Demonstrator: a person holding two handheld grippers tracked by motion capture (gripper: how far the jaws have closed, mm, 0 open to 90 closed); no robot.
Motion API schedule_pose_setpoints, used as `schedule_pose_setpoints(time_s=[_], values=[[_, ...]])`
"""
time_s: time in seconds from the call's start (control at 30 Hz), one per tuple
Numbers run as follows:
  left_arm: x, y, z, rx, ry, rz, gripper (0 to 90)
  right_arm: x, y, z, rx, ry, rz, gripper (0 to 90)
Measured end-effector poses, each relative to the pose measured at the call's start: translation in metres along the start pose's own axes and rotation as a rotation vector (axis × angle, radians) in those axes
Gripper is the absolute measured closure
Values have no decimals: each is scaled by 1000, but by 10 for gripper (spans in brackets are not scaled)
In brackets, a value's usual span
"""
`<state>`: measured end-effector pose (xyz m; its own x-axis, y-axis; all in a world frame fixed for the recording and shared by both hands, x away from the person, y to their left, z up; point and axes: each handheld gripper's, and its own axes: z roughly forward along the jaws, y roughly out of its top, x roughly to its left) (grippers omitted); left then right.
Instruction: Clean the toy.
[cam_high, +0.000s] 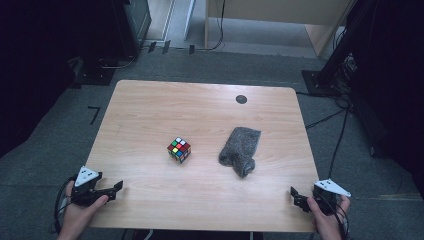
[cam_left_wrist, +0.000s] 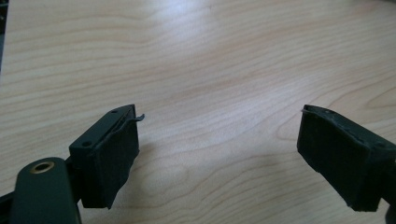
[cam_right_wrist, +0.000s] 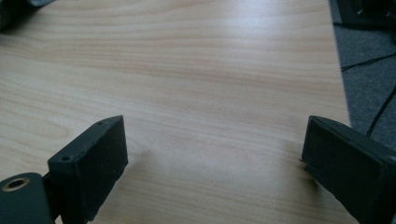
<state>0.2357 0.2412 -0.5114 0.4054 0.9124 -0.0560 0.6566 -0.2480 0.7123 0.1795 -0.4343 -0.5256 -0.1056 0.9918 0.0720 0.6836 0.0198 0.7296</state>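
A scrambled colour cube (cam_high: 179, 149) stands near the middle of the wooden table (cam_high: 150, 105). To its right lies a crumpled grey sock (cam_high: 240, 144), a dark corner of which shows at the top left of the right gripper view (cam_right_wrist: 11, 14). My left gripper (cam_high: 118, 186) sits low at the table's front left corner, jaws wide apart over bare wood (cam_left_wrist: 219, 140). My right gripper (cam_high: 294, 193) rests at the front right edge, also open with nothing between its jaws (cam_right_wrist: 215, 154). Both are well short of the cube and sock.
A small dark round spot (cam_high: 241, 99) marks the table's far side. Grey carpet surrounds the table, with cables (cam_high: 340, 135) trailing along its right side and dark equipment stands (cam_high: 345, 55) at the back. The table's right edge (cam_right_wrist: 338, 70) runs close beside my right gripper.
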Motion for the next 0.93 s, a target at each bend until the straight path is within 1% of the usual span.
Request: schedule_pose_setpoints(time_s=[0.07,0.1,0.13,0.2,0.3,0.5,0.93], values=[[-2,-1,1,7,1,13,132,3,0,1,12,-15,-30,58],[-3,-1,2,15,4,19,132,5,0,2,17,-16,-42,41],[-4,-1,3,28,12,27,133,6,0,3,23,-10,-47,26],[-8,-2,4,27,39,47,135,6,1,3,25,-7,-53,20],[-10,-3,7,11,40,57,134,6,1,3,28,-6,-54,15],[-13,-1,9,7,48,48,143,6,1,3,28,-6,-55,16],[-11,0,10,11,45,50,128,6,1,3,28,-5,-54,16]])
